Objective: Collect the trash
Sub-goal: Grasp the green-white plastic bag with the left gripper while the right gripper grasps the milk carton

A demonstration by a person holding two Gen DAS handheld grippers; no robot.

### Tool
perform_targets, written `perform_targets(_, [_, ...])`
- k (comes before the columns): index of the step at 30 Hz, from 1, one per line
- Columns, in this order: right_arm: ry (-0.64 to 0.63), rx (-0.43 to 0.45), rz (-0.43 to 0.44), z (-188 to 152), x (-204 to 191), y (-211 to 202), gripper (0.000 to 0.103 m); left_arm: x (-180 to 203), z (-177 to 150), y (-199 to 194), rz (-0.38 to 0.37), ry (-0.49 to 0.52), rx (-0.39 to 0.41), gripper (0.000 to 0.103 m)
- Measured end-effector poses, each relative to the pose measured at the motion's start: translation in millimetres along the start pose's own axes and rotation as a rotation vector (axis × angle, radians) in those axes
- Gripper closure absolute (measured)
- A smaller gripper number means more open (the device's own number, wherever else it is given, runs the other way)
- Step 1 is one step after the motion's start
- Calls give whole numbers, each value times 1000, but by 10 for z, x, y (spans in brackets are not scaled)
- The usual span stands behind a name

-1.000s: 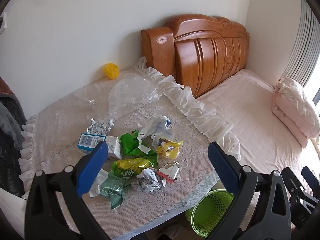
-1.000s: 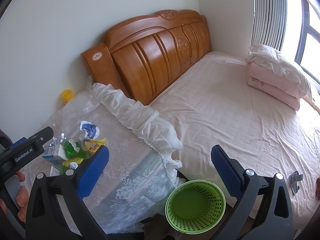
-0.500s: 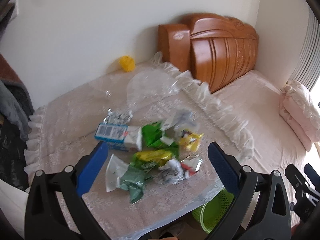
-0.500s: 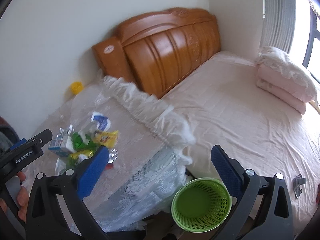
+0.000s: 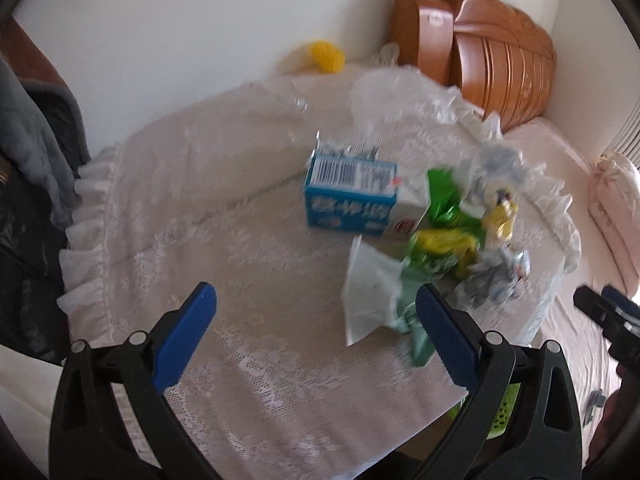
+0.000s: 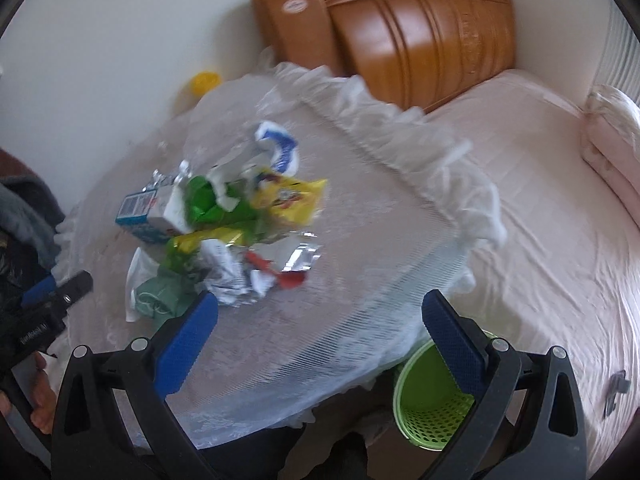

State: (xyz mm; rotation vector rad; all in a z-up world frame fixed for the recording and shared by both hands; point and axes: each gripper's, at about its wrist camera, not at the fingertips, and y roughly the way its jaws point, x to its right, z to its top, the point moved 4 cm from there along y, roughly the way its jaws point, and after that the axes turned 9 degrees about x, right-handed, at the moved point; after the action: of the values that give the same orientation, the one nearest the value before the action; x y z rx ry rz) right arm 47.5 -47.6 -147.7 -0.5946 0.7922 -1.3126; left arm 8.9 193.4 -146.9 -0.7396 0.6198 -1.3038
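Motion blur smears both views, so the print on the blue carton (image 5: 350, 200) and on the crumpled wrappers (image 6: 256, 240) cannot be read, while the green basket (image 6: 434, 408) sits half behind the right gripper's finger (image 6: 452, 344) and the tablecloth (image 6: 360, 300).

I see black arms and blue pads on my left claw (image 5: 316, 332) and the same on my right claw (image 6: 322, 338). The bench (image 5: 240, 248) wears a pale lace cloth with a flower pattern and white frills. On it lie a blue and white carton (image 5: 352, 196) with a black barcode, green wrappers (image 5: 444, 200), a yellow packet (image 6: 292, 196) and silver foil (image 6: 300, 256). The basket (image 6: 432, 408) is lime green, the headboard (image 6: 420, 28) orange-brown wood, the bed sheet (image 6: 540, 200) pale pink
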Motion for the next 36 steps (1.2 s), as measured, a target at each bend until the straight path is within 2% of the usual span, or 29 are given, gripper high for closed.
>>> perform_targets(5, [-20, -12, -8, 9, -125, 56, 2, 87, -170, 349, -79, 73, -77, 9])
perform_targets(8, [-22, -18, -29, -16, -120, 53, 2, 198, -224, 487, -137, 109, -113, 13])
perform_targets(11, [-13, -28, -49, -56, -62, 35, 2, 318, -226, 498, -216, 93, -114, 13])
perform_targets(15, [9, -42, -64, -109, 19, 12, 2, 450, -236, 595, -265, 54, -152, 13])
perform_targets(17, [10, -45, -70, -127, 45, 1, 2, 528, -268, 660, -263, 64, -168, 12])
perform_targets(21, [12, -46, -77, -155, 80, -20, 2, 656, -319, 808, -200, 160, -169, 12])
perform_targets(23, [15, -46, -75, -165, 89, -22, 2, 679, -331, 851, -195, 178, -167, 14])
perform_targets(24, [15, -46, -75, -169, 90, -18, 2, 681, -327, 858, -196, 177, -166, 20])
perform_targets(27, [17, -50, -74, -182, 73, 0, 2, 702, -318, 861, -196, 174, -153, 23])
perform_targets(32, [-4, -40, -59, -164, -9, 0, 2, 619, -301, 774, -217, 126, -148, 24])
perform_targets(36, [-61, -23, -12, -83, -184, 2, 2, 482, -232, 620, -225, 107, -121, 24])
